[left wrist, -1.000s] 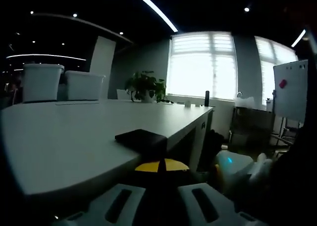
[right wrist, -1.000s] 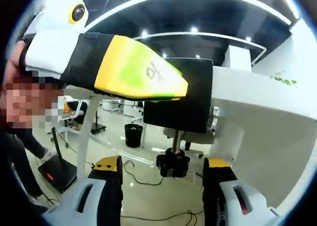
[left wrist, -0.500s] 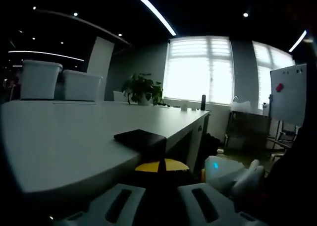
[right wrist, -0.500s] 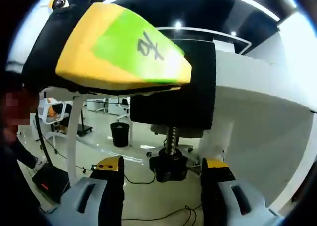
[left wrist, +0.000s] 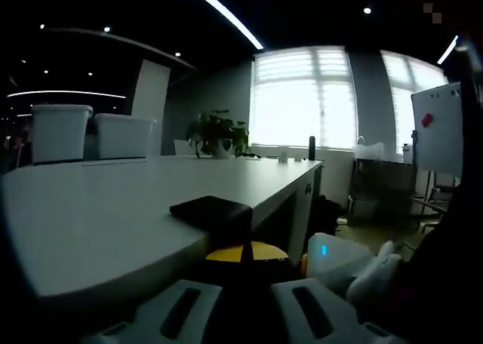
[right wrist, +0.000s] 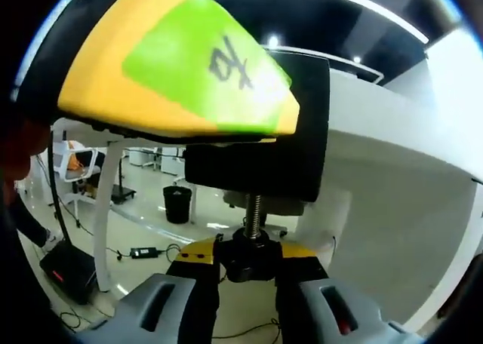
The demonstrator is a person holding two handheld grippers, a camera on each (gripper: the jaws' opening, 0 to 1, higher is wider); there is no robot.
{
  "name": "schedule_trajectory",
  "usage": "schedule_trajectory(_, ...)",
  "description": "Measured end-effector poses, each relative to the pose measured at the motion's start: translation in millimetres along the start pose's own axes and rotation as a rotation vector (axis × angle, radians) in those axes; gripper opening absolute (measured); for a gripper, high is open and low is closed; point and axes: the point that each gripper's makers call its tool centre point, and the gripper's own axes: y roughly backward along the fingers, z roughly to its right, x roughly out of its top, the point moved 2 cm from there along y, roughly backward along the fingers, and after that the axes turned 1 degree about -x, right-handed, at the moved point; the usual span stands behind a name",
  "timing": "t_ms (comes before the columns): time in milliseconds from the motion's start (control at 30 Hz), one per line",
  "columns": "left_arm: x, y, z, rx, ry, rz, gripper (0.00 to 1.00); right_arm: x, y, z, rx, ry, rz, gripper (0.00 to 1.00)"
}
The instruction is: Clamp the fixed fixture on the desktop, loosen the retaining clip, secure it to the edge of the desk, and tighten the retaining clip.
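The black fixture [left wrist: 212, 208] sits over the edge of the white desk [left wrist: 113, 208], its top plate flat on the desktop. My left gripper [left wrist: 245, 253] is shut on the fixture just off the edge, yellow tips together. Seen from below in the right gripper view, the fixture [right wrist: 264, 159] hangs under the desk [right wrist: 392, 133], with the left gripper's yellow and green jaw [right wrist: 189, 65] across it. A threaded screw [right wrist: 254, 210] runs down to the black retaining knob [right wrist: 249, 259]. My right gripper [right wrist: 249, 255] is shut on that knob. Its white body [left wrist: 339, 257] shows beside the desk.
Two white bins [left wrist: 90, 131] and a potted plant [left wrist: 220, 131] stand at the far end of the desk. A whiteboard [left wrist: 438, 129] stands to the right. Below the desk are a white desk leg [right wrist: 106, 201], a black waste bin [right wrist: 177, 203] and cables [right wrist: 143, 251] on the floor.
My right gripper has risen to the knob and its jaws have gone from wide open to shut on it. The left gripper keeps holding the fixture at the desk edge.
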Motion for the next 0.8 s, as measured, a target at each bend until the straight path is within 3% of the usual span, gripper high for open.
schedule_trajectory(200, 1.1, -1.1, 1.7, 0.018, -0.033, -0.023, 0.01, 0.3, 2.2, -2.5, 0.187, 0.021, 0.064, 0.23)
schedule_trajectory(433, 1.0, -2.7, 0.8, 0.041, -0.039, -0.051, 0.01, 0.3, -3.9, -8.3, 0.491, 0.068, 0.121, 0.23)
schedule_trajectory(533, 0.6, -3.1, 0.6, 0.049, -0.037, -0.061, 0.01, 0.5, -0.8, -12.1, 0.623, 0.031, 0.155, 0.23)
schedule_trajectory(800, 0.2, -4.6, 0.4, 0.051, -0.061, -0.085, 0.01, -3.8, -5.4, -15.0, 0.83, 0.051, 0.212, 0.23)
